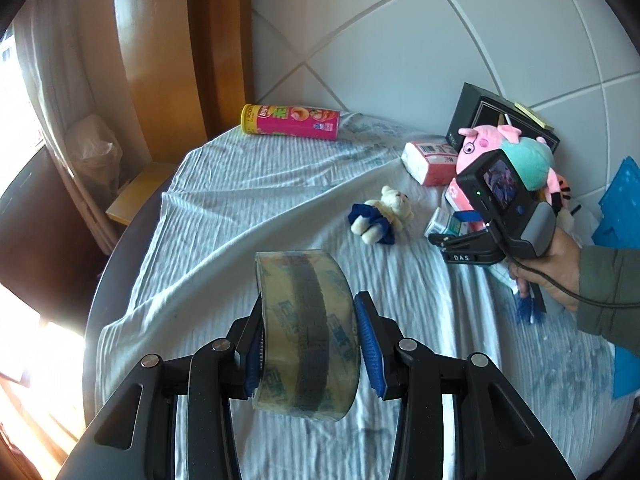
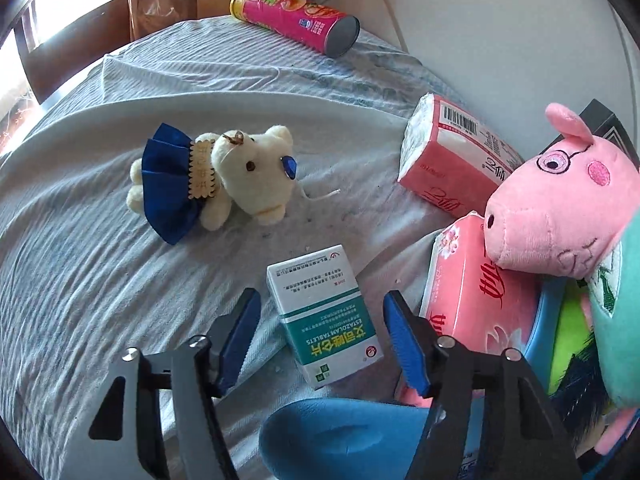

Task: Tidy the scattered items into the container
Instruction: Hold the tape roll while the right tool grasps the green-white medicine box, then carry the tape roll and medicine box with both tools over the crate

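Left gripper (image 1: 309,346): clamped on a roll of clear tape (image 1: 306,330), blue pads pressed to both flat sides, the roll held on edge above the near part of the bed; faint blue printing runs round the tape, too blurred to read.
Right gripper (image 2: 320,344): jaws apart, one blue pad on either side of the medicine box (image 2: 322,314), neither touching it; in the left wrist view its black body reads "DAS".
Medicine box: white and teal, lying flat near the right edge of the bed, printed "ESTAZOLAM TABLETS" with Chinese characters, seen upside down.
Bed (image 1: 240,200): covered by a rumpled pale striped sheet.
Chip can (image 2: 296,20): pink tube with a yellow end, lying on its side at the far edge by the wall; the logo looks like Lay's, the small print is unreadable.
Teddy bear (image 2: 224,178): cream, in a blue dress, lying on its side mid-bed, a wooden tag with characters on its chest.
Tissue packs: one (image 2: 452,156) pink and white with a barcode, toward the far right; another (image 2: 476,280) pink with red Chinese script, just right of the medicine box.
Pig plush (image 2: 560,192): pink, with stitched glasses, leaning on the nearer tissue pack.
Blue container (image 2: 542,320): at the right edge, its rim showing under the plush and tissue pack.
Black box (image 1: 486,114): propped against the wall behind the plush.
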The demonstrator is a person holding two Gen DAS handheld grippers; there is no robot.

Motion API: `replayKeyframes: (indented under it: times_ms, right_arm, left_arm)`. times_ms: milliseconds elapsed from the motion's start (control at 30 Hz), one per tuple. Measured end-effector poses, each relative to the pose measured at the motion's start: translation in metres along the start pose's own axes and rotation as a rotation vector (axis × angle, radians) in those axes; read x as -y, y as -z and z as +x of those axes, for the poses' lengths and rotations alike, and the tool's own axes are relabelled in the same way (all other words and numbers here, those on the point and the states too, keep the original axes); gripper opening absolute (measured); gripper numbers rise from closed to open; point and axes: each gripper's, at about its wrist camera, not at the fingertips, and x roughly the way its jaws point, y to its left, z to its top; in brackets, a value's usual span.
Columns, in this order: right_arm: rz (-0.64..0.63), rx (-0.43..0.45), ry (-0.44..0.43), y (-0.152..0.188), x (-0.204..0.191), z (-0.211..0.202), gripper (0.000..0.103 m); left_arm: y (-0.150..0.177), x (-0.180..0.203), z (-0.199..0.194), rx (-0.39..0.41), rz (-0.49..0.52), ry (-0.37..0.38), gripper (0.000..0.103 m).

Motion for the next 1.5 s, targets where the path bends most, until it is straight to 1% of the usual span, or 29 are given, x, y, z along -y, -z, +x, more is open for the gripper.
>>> replayKeyframes:
  times_ms: [33,100,167,367,533,867,967,1133,1233,1333,1500]
  right_arm:
    - [0.002,-0.002,-0.003,0.002,0.0,0.001,0.045]
    - [0.01,0.002,-0.001,0.004,-0.001,-0.002,0.041]
    - [0.027,0.017,-0.012,0.006,-0.002,-0.007,0.039]
    - [0.128,0.085,-0.051,0.018,-0.003,-0.043,0.038]
    - [0.169,0.131,-0.093,0.028,-0.008,-0.084,0.038]
    - [0.222,0.227,-0.167,0.056,-0.027,-0.185,0.038]
    - [0.236,0.259,-0.185,0.07,-0.028,-0.22,0.038]
    - [0.288,0.296,-0.241,0.102,-0.02,-0.273,0.038]
    - [0.301,0.328,-0.239,0.123,-0.013,-0.306,0.039]
    - [0.338,0.341,-0.214,0.144,-0.003,-0.333,0.039]
    - [0.387,0.41,-0.182,0.178,0.021,-0.382,0.038]
  left_arm:
    - [0.0,0.001,0.0,-0.001,-0.001,0.0,0.04]
    - [-0.002,0.002,-0.001,0.0,0.003,0.003,0.04]
    - [-0.003,0.005,-0.002,0.002,0.01,0.004,0.04]
    - [-0.006,0.011,-0.001,0.001,0.015,0.001,0.04]
    - [-0.008,0.015,-0.009,0.013,0.014,0.0,0.04]
    - [-0.015,0.018,-0.048,0.057,-0.012,-0.013,0.04]
    - [-0.017,0.024,-0.065,0.074,-0.013,-0.013,0.04]
    - [-0.018,0.038,-0.095,0.1,-0.006,-0.008,0.04]
    - [-0.019,0.046,-0.115,0.122,-0.006,-0.012,0.04]
    - [-0.021,0.055,-0.135,0.143,-0.004,-0.02,0.04]
    - [-0.022,0.082,-0.161,0.157,0.006,-0.023,0.04]
